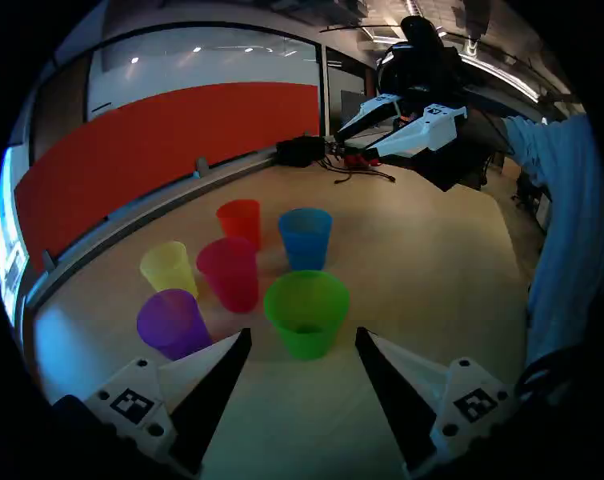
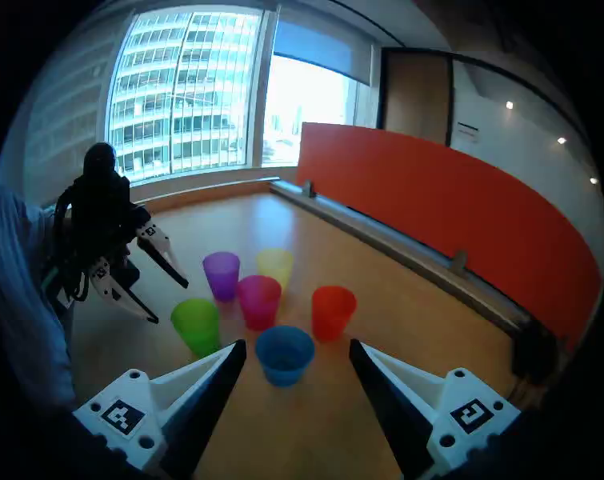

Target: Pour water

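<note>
Six plastic cups stand upright in a cluster on the wooden table (image 1: pixel 430 256). In the left gripper view they are red (image 1: pixel 238 220), blue (image 1: pixel 306 238), yellow (image 1: pixel 168 268), pink (image 1: pixel 230 274), purple (image 1: pixel 174 322) and green (image 1: pixel 307 314). My left gripper (image 1: pixel 302 352) is open, and the green cup is just beyond its fingertips. The right gripper (image 1: pixel 356 144) hovers open above the table's far end. In the right gripper view my right gripper (image 2: pixel 298 356) is open with the blue cup (image 2: pixel 285 354) between and just past its tips. The left gripper (image 2: pixel 171 302) hangs open beside the green cup (image 2: pixel 197 326).
An orange-red panel (image 1: pixel 166 152) with a grey rail (image 1: pixel 142 212) runs along one side of the table. A black box with cables (image 1: pixel 306 150) sits at the far end. Large windows (image 2: pixel 190 88) lie beyond. A person's light blue sleeve (image 1: pixel 566 240) is at the side.
</note>
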A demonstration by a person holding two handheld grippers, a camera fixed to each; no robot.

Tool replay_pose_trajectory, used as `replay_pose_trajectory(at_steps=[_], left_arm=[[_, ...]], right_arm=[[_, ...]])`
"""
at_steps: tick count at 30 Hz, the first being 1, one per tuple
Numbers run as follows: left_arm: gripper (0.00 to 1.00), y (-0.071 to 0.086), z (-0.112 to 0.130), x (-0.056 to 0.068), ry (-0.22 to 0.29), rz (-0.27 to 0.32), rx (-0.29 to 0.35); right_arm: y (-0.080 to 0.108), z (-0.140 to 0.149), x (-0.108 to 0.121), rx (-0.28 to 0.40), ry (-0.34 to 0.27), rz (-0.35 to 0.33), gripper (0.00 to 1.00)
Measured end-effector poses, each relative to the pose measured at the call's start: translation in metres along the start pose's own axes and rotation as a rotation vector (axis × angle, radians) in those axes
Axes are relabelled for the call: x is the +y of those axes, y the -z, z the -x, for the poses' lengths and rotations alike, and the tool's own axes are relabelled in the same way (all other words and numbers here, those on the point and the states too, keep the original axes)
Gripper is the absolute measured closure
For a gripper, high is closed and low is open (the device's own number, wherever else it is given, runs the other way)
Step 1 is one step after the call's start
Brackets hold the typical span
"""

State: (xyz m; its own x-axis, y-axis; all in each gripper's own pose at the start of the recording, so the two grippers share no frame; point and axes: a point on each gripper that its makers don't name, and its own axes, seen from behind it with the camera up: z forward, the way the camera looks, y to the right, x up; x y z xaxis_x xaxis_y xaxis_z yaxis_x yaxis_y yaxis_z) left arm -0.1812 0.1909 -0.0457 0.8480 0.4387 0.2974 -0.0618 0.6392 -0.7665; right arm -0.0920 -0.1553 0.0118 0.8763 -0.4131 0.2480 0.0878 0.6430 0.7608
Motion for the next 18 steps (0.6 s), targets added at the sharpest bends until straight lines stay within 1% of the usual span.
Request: replay_pose_trajectory(at_steps=[11,18], left_arm=[[0.03,-0.020,0.007,-0.001,0.020,0.035,-0.036],[0.03,-0.033,0.007,-0.001,0.028,0.050,-0.040]], right_arm=[[-0.019,0.016,-0.001,-0.031,0.001,-0.014,0.00],[-0.026,0.021,-0.002,-0.040,0.004,-0.021,0.00]])
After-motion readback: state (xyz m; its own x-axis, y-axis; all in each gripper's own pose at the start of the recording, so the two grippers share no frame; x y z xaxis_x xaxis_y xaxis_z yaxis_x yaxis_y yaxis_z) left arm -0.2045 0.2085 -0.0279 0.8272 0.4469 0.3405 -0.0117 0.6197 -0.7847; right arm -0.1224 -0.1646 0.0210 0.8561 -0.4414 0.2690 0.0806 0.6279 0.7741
